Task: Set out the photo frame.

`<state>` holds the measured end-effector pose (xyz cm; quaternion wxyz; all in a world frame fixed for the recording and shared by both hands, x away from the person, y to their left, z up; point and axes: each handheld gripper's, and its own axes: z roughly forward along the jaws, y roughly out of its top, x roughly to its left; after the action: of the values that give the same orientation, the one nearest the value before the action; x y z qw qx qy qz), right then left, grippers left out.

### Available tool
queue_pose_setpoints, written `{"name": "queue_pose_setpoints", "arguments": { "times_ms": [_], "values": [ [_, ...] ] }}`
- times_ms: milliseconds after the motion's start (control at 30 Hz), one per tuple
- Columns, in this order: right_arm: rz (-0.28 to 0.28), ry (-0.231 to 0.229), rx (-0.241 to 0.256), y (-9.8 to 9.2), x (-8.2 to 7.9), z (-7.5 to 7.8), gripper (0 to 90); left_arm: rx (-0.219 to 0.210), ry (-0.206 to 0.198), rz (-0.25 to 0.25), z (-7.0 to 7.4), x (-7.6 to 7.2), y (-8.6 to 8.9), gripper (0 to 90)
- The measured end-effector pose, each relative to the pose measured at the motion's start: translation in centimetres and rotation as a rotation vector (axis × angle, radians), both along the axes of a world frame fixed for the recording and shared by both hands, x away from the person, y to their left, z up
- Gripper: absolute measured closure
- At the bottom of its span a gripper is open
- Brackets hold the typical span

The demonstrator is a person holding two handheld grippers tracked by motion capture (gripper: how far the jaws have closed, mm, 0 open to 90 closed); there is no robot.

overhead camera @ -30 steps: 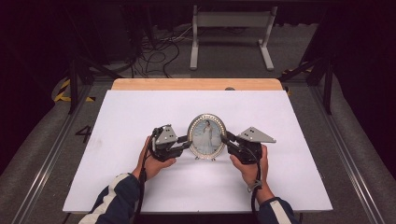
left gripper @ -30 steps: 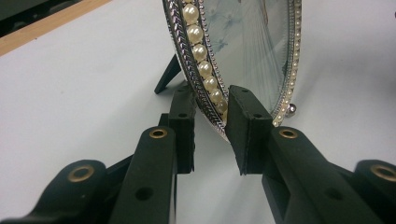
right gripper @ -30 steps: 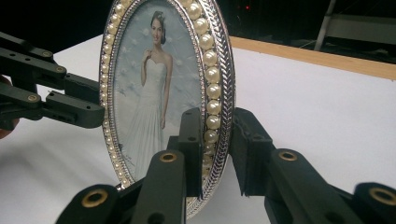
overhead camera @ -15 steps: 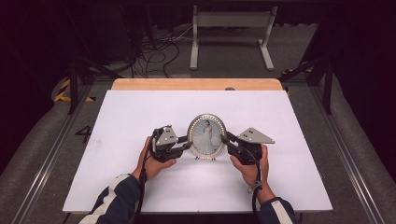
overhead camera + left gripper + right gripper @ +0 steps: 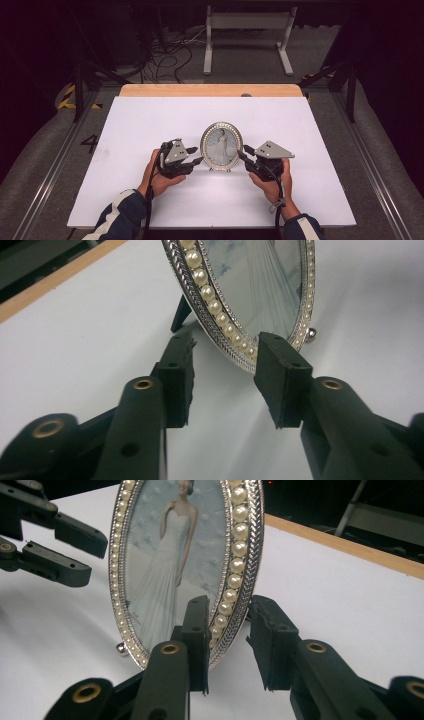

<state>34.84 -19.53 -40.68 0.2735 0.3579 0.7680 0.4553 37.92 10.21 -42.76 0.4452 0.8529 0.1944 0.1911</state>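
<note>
While the oval pearl-rimmed silver picture frame (image 5: 221, 146) stands upright, its rim is straddled, unclamped, by both part-open hand-held grippers: left (image 5: 196, 155), right (image 5: 243, 153).

We see a big white table (image 5: 150, 130) with a smooth, flat top. Along its far edge, at twelve o'clock, runs a strip of light brown wood (image 5: 210, 90). One thing stands on the table: a small oval picture frame (image 5: 221, 146), close to the middle and a little toward six o'clock. The frame stands upright on the white top. It has a shiny silver rim with a ring of little pearls, and it holds a picture of a person in a long white dress. A dark prop (image 5: 180, 314) behind the frame touches the table, and a tiny round silver foot (image 5: 311, 333) sits under its front edge.
</note>
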Motion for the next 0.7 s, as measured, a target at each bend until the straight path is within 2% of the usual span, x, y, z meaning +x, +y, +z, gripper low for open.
{"name": "queue_pose_setpoints", "arguments": {
  "times_ms": [67,233,600,700],
  "values": [
    [0.009,-0.003,-0.016,-0.1,-0.2,0.0,67.1,0.015,-0.006,-0.003,0.0,-0.2,0.1,56.4],
    [0.024,-0.004,-0.036,-0.3,-0.5,-0.1,64.0,0.017,-0.015,0.005,0.0,-0.4,0.3,52.4],
    [0.043,-0.009,-0.095,-1.1,-1.3,-0.4,53.8,0.026,-0.034,0.043,0.0,-1.4,2.1,39.9],
    [0.048,-0.006,-0.102,-1.4,-1.4,-0.5,49.1,0.039,-0.046,0.050,0.0,-1.8,2.5,33.2]
  ]
}}
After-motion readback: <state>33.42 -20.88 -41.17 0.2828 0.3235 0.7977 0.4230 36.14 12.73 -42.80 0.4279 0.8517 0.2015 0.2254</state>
